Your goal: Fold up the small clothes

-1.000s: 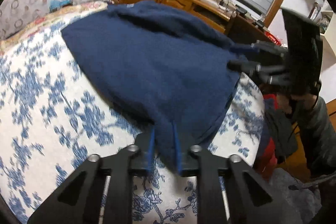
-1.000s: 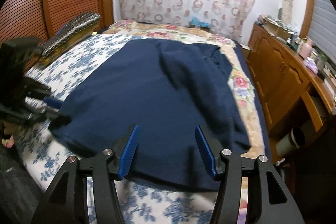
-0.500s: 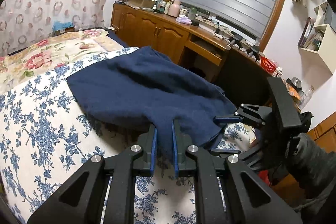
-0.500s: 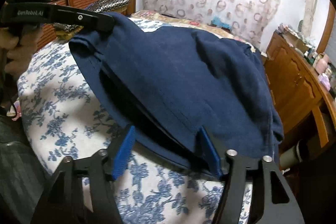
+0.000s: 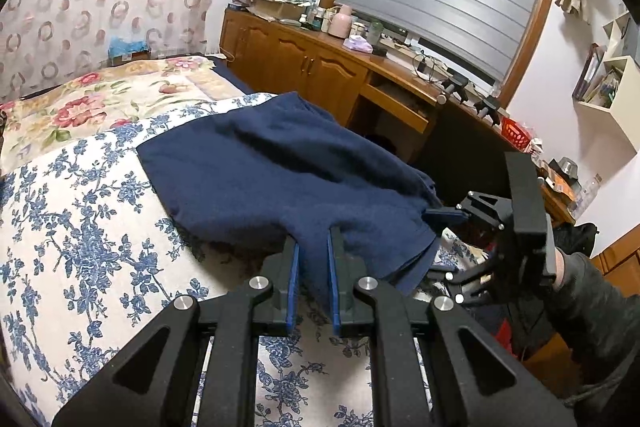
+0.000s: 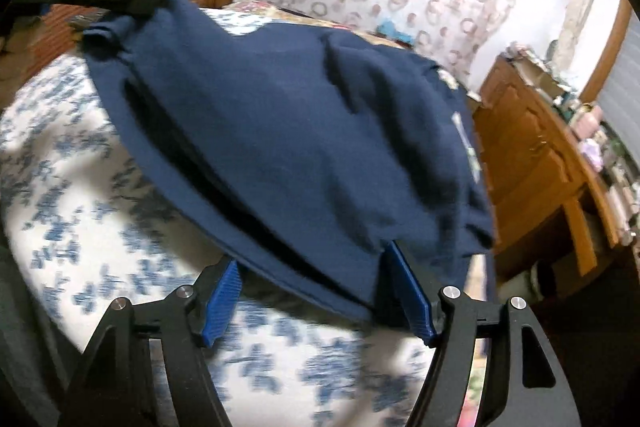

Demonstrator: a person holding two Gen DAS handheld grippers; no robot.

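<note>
Left gripper (image 5: 312, 277), seen from its own wrist camera, pinches a bunched corner of the navy garment (image 5: 280, 179) between its blue pads, the jaws drawn close on the cloth at the frame's 6 o'clock. From there the garment stretches toward 12 o'clock across the bed (image 5: 80, 247), which wears a blue-and-white floral cover. At 3 o'clock the right gripper (image 5: 442, 243) meets the garment's other near corner, a dark sleeve (image 5: 588, 299) behind it. A wooden dresser (image 5: 304, 63) runs along the wall from 12 to 2 o'clock.

Right wrist camera: the right gripper (image 6: 318, 297) stands with its jaws opening, spread wide at 6 o'clock. The garment's (image 6: 288, 131) hem hangs between them and lies against the right-hand blue pad; the left-hand pad is clear of the cloth. At 10 o'clock the left gripper (image 6: 148, 3) holds the far corner lifted, so the fabric spans above the bed (image 6: 80, 187). The dresser (image 6: 532, 155) sits at 3 o'clock.
</note>
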